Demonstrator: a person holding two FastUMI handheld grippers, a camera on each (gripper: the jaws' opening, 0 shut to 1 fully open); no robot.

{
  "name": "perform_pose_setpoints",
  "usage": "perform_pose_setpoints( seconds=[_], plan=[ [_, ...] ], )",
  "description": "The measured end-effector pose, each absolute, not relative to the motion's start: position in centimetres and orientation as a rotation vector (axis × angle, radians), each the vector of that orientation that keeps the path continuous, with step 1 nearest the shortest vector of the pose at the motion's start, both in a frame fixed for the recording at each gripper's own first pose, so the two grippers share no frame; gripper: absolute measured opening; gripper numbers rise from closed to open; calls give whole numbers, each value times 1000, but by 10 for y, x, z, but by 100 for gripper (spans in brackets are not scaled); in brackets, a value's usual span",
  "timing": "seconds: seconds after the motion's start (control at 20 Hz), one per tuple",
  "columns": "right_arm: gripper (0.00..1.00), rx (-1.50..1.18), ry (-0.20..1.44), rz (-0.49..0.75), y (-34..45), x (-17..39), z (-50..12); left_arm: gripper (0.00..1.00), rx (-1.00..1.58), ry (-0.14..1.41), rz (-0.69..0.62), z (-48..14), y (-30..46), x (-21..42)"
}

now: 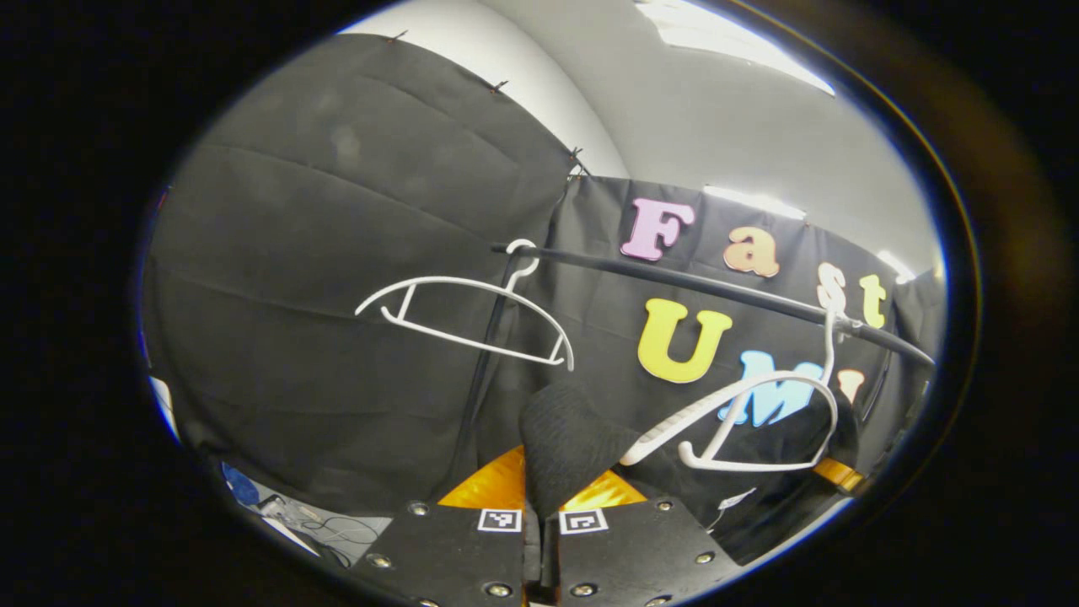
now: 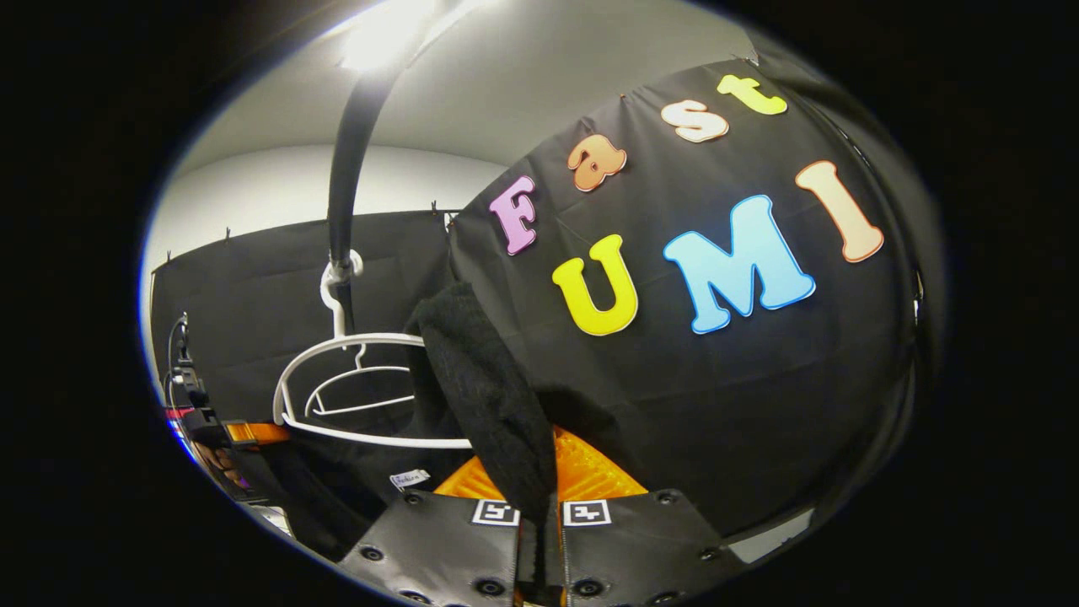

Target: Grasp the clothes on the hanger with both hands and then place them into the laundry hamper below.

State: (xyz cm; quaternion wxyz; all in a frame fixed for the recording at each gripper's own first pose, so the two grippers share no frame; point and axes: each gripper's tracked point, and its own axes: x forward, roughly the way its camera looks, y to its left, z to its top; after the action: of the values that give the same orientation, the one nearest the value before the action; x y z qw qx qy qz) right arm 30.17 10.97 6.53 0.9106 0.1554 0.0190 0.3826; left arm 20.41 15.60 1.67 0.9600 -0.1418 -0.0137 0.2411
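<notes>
garment lower part: black garment (image 1: 582,438) is running off the bottom edge of the left gripper view behind the left gripper (image 1: 539,539); hem not visible.
fingertips: both grippers' tips are getting covered by the cloth fold; right gripper (image 2: 539,539) same.
near hanger (image 2: 354,396): its right end is disappearing behind the garment in the right gripper view.
small tag (image 2: 410,479): too small to read.
clutter (image 1: 312,527): cables at lower left of the left gripper view, too small to identify.
rail (image 1: 716,291): far end is getting cut at the right edge.
</notes>
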Motion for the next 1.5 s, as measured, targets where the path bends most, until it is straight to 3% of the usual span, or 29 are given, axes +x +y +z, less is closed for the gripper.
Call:
perform_pose_setpoints(
  seconds=[0.3, 0.8, 1.05, 1.3, 1.5],
  plan=[
    [8, 375, 3, 770, 95, 293, 79, 2, -288, 9, 496, -2, 164, 218],
    [8, 224, -145, 389, 60, 359, 85, 2, -273, 82, 428, -41, 147, 229],
    [9, 181, -50, 300, 49, 388, 42, 2, -292, 135, 380, -73, 125, 245],
    [8, 168, 44, 269, 38, 397, -6, 2, -284, 207, 372, -112, 106, 252],
    [8, 151, 110, 299, 42, 378, -36, 2, -268, 266, 365, -138, 92, 224]
  ],
)
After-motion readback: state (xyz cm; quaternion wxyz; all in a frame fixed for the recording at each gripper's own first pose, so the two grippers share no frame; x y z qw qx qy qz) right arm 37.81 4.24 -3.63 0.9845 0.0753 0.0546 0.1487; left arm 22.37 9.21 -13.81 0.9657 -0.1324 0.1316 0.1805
